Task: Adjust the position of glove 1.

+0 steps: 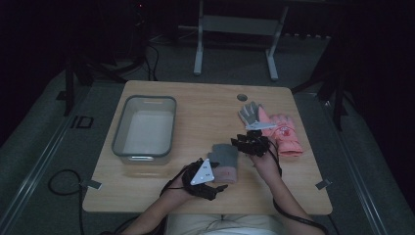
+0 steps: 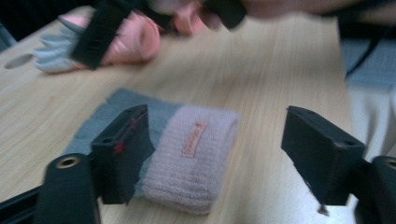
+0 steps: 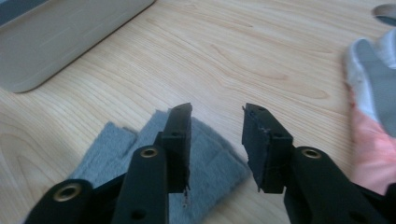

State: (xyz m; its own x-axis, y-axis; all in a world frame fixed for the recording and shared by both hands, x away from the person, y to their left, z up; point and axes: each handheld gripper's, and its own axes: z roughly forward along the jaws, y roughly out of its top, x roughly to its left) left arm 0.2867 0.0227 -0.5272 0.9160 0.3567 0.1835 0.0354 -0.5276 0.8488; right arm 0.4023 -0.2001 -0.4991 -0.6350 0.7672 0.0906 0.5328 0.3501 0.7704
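A grey knit glove with a pink cuff [image 1: 224,160] lies flat near the table's front middle. My left gripper [image 1: 219,183] is open at its cuff end; in the left gripper view its jaws [image 2: 215,123] straddle the pink cuff [image 2: 191,158] without touching it. My right gripper [image 1: 238,143] is open just above the glove's finger end, and the grey glove fingers [image 3: 212,163] lie under its jaws [image 3: 218,111]. A second glove, pink with a grey palm [image 1: 276,128], lies to the right, also seen as the pink glove [image 2: 126,39] and the pink glove's edge [image 3: 373,135].
A grey plastic tub [image 1: 143,128] stands on the left half of the wooden table [image 1: 205,105], its wall [image 3: 56,37] close to the right gripper's view. A round hole [image 1: 242,97] is at the table's back. Table legs stand behind on the dark floor.
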